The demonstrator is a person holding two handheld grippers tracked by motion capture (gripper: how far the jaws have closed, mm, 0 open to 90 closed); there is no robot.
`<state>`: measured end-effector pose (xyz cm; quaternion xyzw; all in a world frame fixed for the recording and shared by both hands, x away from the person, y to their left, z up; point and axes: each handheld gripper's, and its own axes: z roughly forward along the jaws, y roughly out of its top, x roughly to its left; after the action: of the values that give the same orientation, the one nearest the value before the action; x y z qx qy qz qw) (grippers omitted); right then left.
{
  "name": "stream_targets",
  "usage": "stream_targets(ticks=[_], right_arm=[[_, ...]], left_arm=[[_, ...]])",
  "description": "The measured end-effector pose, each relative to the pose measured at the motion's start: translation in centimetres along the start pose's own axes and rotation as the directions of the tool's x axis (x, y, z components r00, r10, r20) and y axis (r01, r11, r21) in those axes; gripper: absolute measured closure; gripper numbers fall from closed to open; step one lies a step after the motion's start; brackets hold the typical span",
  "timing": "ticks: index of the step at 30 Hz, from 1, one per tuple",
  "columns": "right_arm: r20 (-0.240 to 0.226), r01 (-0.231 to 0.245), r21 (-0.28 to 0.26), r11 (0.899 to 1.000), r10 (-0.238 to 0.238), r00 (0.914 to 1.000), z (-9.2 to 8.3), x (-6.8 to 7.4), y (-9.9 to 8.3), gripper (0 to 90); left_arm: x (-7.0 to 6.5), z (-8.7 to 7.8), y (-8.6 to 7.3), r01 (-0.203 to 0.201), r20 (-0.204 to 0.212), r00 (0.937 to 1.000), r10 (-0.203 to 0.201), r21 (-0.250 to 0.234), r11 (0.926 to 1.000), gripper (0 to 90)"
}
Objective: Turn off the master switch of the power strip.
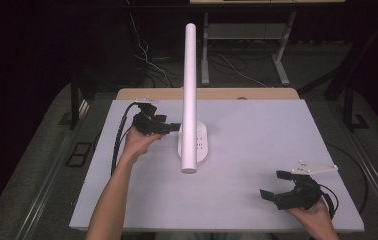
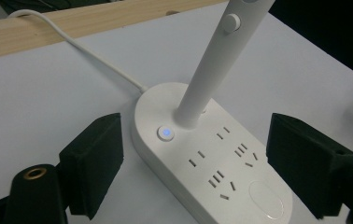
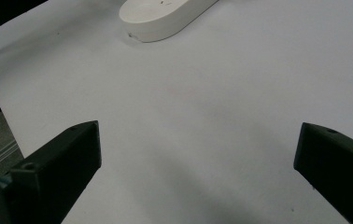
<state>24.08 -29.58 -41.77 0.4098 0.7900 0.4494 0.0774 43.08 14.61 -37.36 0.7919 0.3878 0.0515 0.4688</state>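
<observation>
A white lamp with an oval socket base (image 1: pixel 200 145) stands mid-table, and its long white arm (image 1: pixel 190 90) leans toward the camera. In the left gripper view the base (image 2: pixel 212 182) shows several sockets, a blue-lit button (image 2: pixel 166 133), the arm's foot (image 2: pixel 198 98) and a white cord (image 2: pixel 90 53). My left gripper (image 1: pixel 173 128) is open at the base's left end; its jaws (image 2: pixel 196 126) stand apart on either side of the base without touching it. My right gripper (image 1: pixel 271 184) hovers open near the front right with nothing between its jaws (image 3: pixel 200 135). The base's near end (image 3: pixel 165 16) lies far ahead of it.
The white tabletop (image 1: pixel 262 130) has a wooden strip (image 1: pixel 217 93) along its far edge. Beyond it stand metal desk legs (image 1: pixel 282 55), and cables (image 1: pixel 147 60) lie on the dark floor. Black cables (image 1: pixel 119 135) trail from the left gripper across the table's left side.
</observation>
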Motion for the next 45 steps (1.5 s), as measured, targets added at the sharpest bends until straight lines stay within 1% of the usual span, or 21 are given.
stream_targets(ticks=[3,6,7,12,20,23,24,26,27,30,31,32,33,34,35,36,38,39,42,43,45], right_arm=[[0.000,0.000,0.000,1.000,0.000,1.0000,0.0,0.0,0.0,0.0],[0.001,0.001,0.000,1.000,-0.001,1.0000,0.0,0.0,0.0,0.0],[0.001,0.001,0.000,1.000,-0.001,1.0000,0.0,0.0,0.0,0.0],[-0.001,-0.001,0.000,1.000,0.001,1.0000,0.0,-0.1,0.0,0.0],[0.000,0.001,0.003,1.000,-0.001,1.0000,0.0,-0.1,0.0,0.0],[-0.002,0.003,0.005,1.000,-0.003,1.0000,0.0,-0.1,0.0,0.0],[-0.002,0.002,0.006,1.000,-0.002,1.0000,0.0,-0.1,0.0,0.0],[-0.003,0.001,0.008,1.000,-0.001,1.0000,0.0,-0.1,0.0,0.0],[-0.003,0.001,0.008,1.000,-0.001,1.0000,0.0,-0.1,0.0,0.0],[-0.004,0.000,0.007,1.000,0.000,1.0000,0.0,-0.2,0.0,0.0],[-0.004,-0.005,0.010,1.000,0.005,1.0000,-0.1,-0.2,0.0,0.0],[-0.004,-0.006,0.011,1.000,0.006,1.0000,-0.1,-0.2,0.0,0.0],[-0.003,-0.007,0.011,1.000,0.007,1.0000,-0.1,-0.2,0.0,0.0],[-0.001,0.002,0.005,1.000,-0.002,1.0000,-0.1,-0.2,0.0,0.0],[-0.001,0.002,0.005,1.000,-0.002,1.0000,-0.1,-0.2,0.0,0.0],[0.000,0.001,0.005,1.000,-0.001,1.0000,-0.1,-0.2,0.0,0.0],[0.000,-0.001,0.006,1.000,0.001,1.0000,-0.1,-0.3,0.0,0.0],[0.000,-0.003,0.006,1.000,0.003,1.0000,-0.1,-0.3,0.0,0.0],[0.000,-0.003,0.007,1.000,0.003,1.0000,-0.1,-0.3,-0.1,0.0],[0.000,-0.003,0.008,1.000,0.003,1.0000,-0.1,-0.3,-0.1,0.0],[0.000,0.000,0.007,1.000,0.000,1.0000,-0.1,-0.3,-0.1,0.0]], left_arm=[[0.1,0.2,0.0,0.000,0.008,1.0000,0.001,-0.006,1.0000,21.1],[0.1,0.5,0.0,0.008,0.014,0.9999,-0.008,-0.013,0.9999,25.3],[0.1,0.6,-0.1,0.010,0.014,0.9998,-0.010,-0.015,0.9998,25.3],[0.4,1.0,-0.2,0.015,0.037,0.9992,-0.014,-0.018,0.9997,30.3],[0.8,1.8,-0.4,0.028,0.044,0.9987,-0.027,-0.025,0.9993,35.9],[1.0,2.2,-0.5,0.033,0.043,0.9986,-0.031,-0.029,0.9990,37.0],[1.1,2.4,-0.5,0.048,0.045,0.9979,-0.046,-0.033,0.9983,37.3],[1.2,2.4,-0.6,0.045,0.042,0.9982,-0.044,-0.033,0.9984,37.7],[1.3,2.5,-0.6,0.056,0.042,0.9977,-0.054,-0.036,0.9978,37.7],[1.5,2.8,-0.7,0.063,0.039,0.9973,-0.061,-0.036,0.9974,38.4],[1.6,2.9,-0.8,0.073,0.046,0.9964,-0.071,-0.043,0.9964,38.6],[1.6,2.9,-0.8,0.073,0.046,0.9964,-0.071,-0.043,0.9964,39.0],[1.6,3.0,-0.9,0.077,0.052,0.9959,-0.074,-0.054,0.9956,39.9],[1.6,3.0,-0.9,0.077,0.052,0.9959,-0.074,-0.054,0.9956,41.3],[1.6,3.1,-0.9,0.071,0.054,0.9962,-0.068,-0.054,0.9961,41.3],[1.6,3.2,-0.9,0.072,0.055,0.9961,-0.069,-0.053,0.9960,44.2],[1.5,3.5,-1.0,0.073,0.056,0.9960,-0.070,-0.057,0.9957,46.2],[1.5,3.5,-1.0,0.067,0.057,0.9963,-0.064,-0.054,0.9963,49.2],[1.5,3.7,-1.0,0.068,0.047,0.9967,-0.066,-0.055,0.9961,51.4],[1.5,3.8,-1.0,0.067,0.047,0.9968,-0.065,-0.054,0.9963,54.7],[1.5,3.9,-1.1,0.080,0.040,0.9962,-0.078,-0.053,0.9954,56.5]])
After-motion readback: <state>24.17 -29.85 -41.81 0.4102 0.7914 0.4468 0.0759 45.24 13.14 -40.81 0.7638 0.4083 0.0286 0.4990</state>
